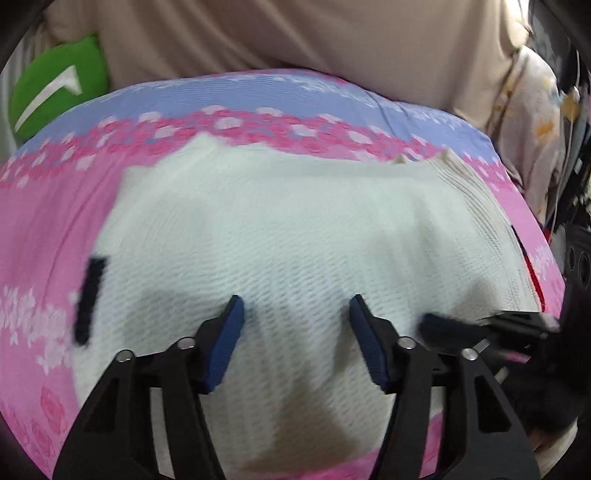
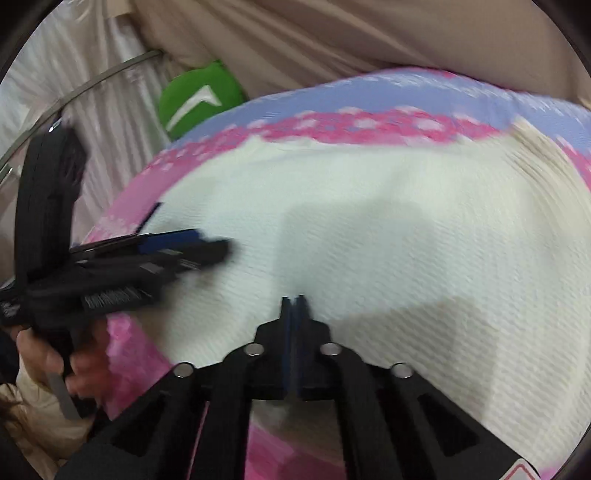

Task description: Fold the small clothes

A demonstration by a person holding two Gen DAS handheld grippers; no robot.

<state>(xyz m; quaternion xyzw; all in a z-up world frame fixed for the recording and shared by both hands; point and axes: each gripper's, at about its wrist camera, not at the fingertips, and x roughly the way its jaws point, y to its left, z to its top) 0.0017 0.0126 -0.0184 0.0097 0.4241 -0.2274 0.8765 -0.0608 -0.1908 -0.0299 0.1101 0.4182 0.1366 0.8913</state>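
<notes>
Pink bedding (image 1: 44,229) with white flowers and a lilac band (image 1: 258,96) covers the bed; beige fabric (image 1: 295,33) hangs behind it, and a green cushion (image 1: 59,92) with a white mark sits at the far left corner. A white ribbed garment (image 1: 295,236) lies spread flat on the bedding, filling the middle of both views, its far edge just short of the lilac band. A small dark tag (image 1: 90,299) shows at its left edge.

Left gripper (image 1: 295,314): black frame, blue pads (image 1: 225,343), jaws about half open over the garment's near part; nothing lies between the pads, and they press on no cloth. In the right wrist view the same gripper (image 2: 207,247) enters from the left, tilted over the garment's left side, with a hand (image 2: 48,354) around its handle.

Right gripper (image 2: 294,302): jaws closed, pads meeting, tips at the garment's near middle. Whether a pinch of cloth sits between the pads cannot be told. In the left wrist view it (image 1: 436,325) appears blurred at the right, low over the garment's near right part.

Both views are motion-blurred. A floral cloth (image 1: 528,122) lies beyond the bed's right side.
</notes>
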